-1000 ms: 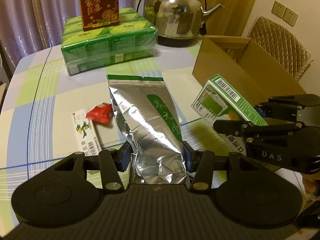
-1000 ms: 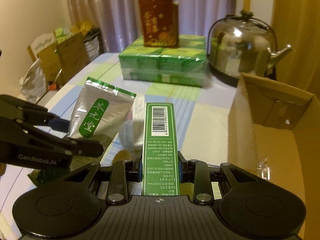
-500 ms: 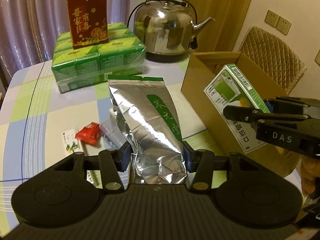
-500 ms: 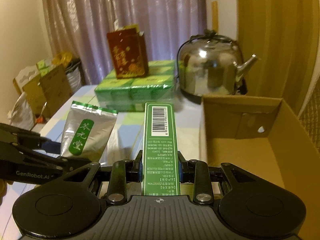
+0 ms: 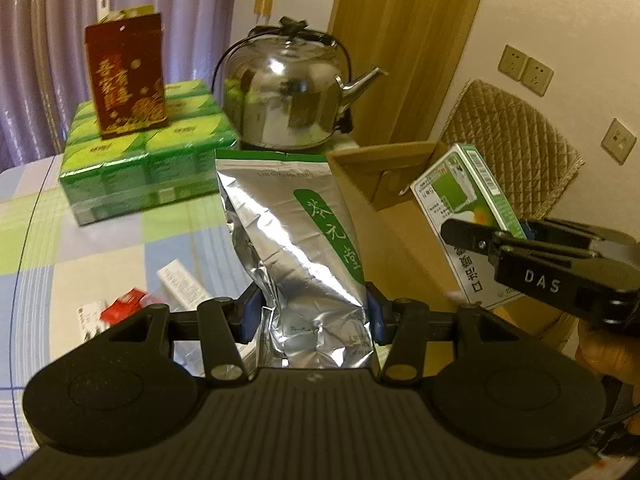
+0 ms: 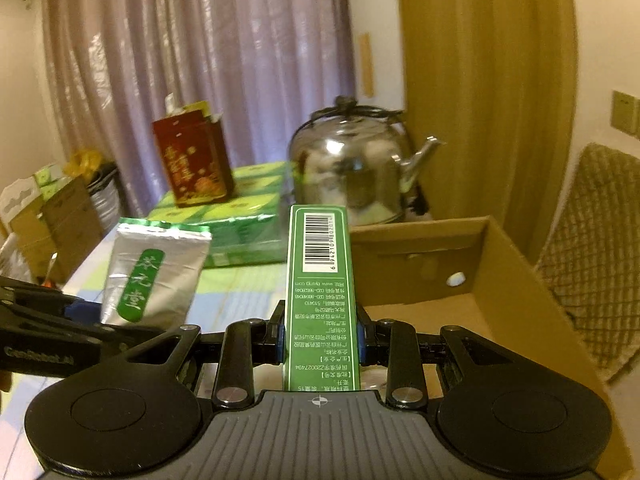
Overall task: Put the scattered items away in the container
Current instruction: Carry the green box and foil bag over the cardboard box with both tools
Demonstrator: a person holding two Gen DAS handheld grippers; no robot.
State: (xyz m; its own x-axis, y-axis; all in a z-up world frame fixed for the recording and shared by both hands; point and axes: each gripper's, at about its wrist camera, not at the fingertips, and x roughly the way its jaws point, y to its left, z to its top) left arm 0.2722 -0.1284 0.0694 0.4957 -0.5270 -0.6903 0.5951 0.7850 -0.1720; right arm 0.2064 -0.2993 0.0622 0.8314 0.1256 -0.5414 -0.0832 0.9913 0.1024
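Note:
My left gripper (image 5: 312, 316) is shut on a silver foil tea pouch (image 5: 296, 236) with a green label, held upright above the table. The same pouch (image 6: 154, 274) shows at the left of the right wrist view. My right gripper (image 6: 320, 336) is shut on a narrow green and white box (image 6: 320, 280), lifted beside the open cardboard box (image 6: 512, 280). In the left wrist view that green box (image 5: 468, 204) hangs over the cardboard box (image 5: 380, 172), clamped by the right gripper (image 5: 492, 240). A small red packet (image 5: 126, 304) and white packets (image 5: 180, 284) lie on the checked tablecloth.
A steel kettle (image 5: 288, 96) stands at the back of the table. Beside it a shrink-wrapped pack of green cartons (image 5: 148, 168) carries a dark red box (image 5: 126, 80). A quilted chair (image 5: 516, 148) sits behind the cardboard box. A hand (image 5: 604, 356) holds the right gripper.
Both grippers have risen and tilted up with their loads. The green box has moved from beside the cardboard box to over its open top. The pouch is higher above the table.

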